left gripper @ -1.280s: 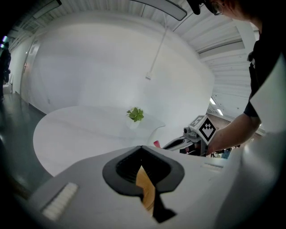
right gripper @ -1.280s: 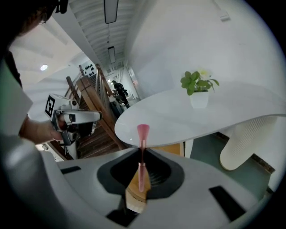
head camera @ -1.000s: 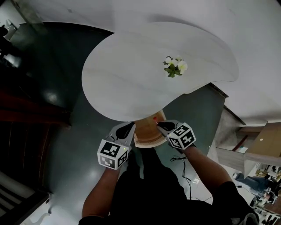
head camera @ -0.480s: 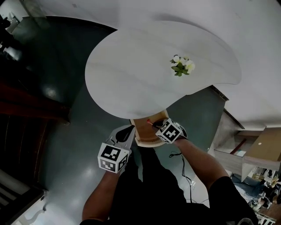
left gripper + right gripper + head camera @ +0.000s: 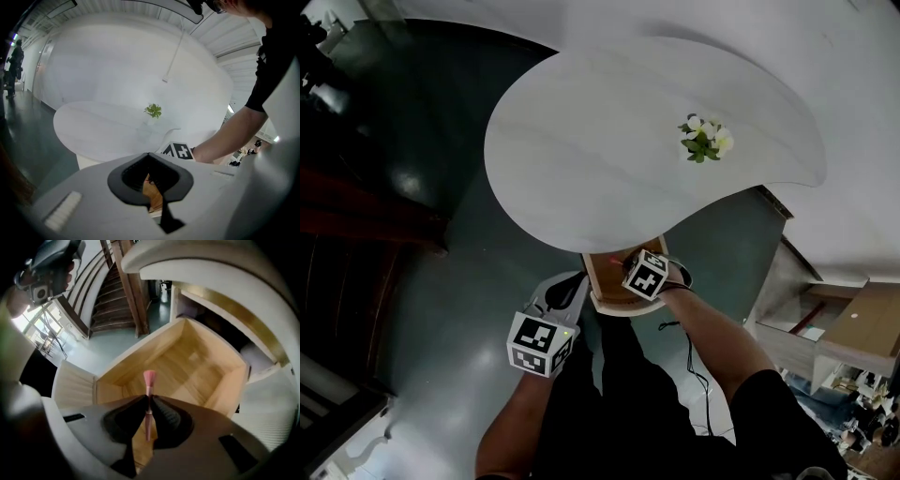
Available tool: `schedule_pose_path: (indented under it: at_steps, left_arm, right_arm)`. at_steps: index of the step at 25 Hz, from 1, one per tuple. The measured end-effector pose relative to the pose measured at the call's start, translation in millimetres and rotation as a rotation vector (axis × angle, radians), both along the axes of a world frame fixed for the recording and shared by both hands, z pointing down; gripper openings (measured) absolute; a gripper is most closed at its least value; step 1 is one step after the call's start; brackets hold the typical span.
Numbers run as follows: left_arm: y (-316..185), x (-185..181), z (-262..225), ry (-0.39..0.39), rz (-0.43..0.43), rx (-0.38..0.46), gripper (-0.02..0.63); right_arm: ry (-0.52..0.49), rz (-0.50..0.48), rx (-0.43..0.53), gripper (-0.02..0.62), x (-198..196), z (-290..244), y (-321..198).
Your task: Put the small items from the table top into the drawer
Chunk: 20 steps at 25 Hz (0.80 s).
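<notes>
In the right gripper view a small pink brush (image 5: 149,379) stands pinched between the jaws of my right gripper (image 5: 149,405), bristles pointing away. It hangs over the open wooden drawer (image 5: 201,363), whose inside looks bare. The head view shows the right gripper (image 5: 630,268) over that drawer (image 5: 604,281) under the near edge of the white table top (image 5: 609,141). My left gripper (image 5: 565,289) hangs beside the drawer's left side, shut on nothing. Its own view shows its gripper (image 5: 149,157) with drawer wood (image 5: 153,191) behind the pads.
A small white-and-green flower ornament (image 5: 705,139) stands on the table's right part. Dark glossy floor (image 5: 441,281) surrounds the table. A cable (image 5: 686,352) lies on the floor at the right. A wooden staircase (image 5: 117,296) rises beyond the drawer in the right gripper view.
My right gripper has swung left and inward with the pink brush, from the drawer's right side to above the drawer. The left gripper has stayed almost still.
</notes>
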State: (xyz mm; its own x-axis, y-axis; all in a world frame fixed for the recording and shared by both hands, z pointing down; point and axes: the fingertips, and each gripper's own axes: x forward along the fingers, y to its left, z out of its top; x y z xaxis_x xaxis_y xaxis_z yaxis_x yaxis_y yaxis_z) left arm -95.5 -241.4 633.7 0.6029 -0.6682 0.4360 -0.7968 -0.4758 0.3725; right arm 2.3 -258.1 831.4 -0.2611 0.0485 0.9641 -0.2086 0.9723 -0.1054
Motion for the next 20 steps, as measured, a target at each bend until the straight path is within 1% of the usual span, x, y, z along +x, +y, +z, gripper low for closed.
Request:
schedule_pose_path:
  at_steps: [6,13,18,20]
  left_arm:
    - [-2.4,-0.5,11.1,-0.010,-0.014,0.000,0.011]
    - [4.6,-3.1,26.9,-0.011,-0.043,-0.038,0.011]
    - [7.9,-12.4,38.1,-0.023,-0.059,-0.061,0.011]
    - [7.5,-15.1,41.5,-0.026,-0.067,-0.066,0.011]
  right_arm:
    - [0.031,-0.066,-0.017,0.054,-3.7,29.1,4.0]
    - [0.080,-0.159,-0.018,0.054,-3.5,61.3,1.9]
    - [0.155,-0.130,-0.041,0.054,11.1,77.3,1.3]
    - [0.164,-0.128,-0.045,0.082,13.1,79.4,2.1]
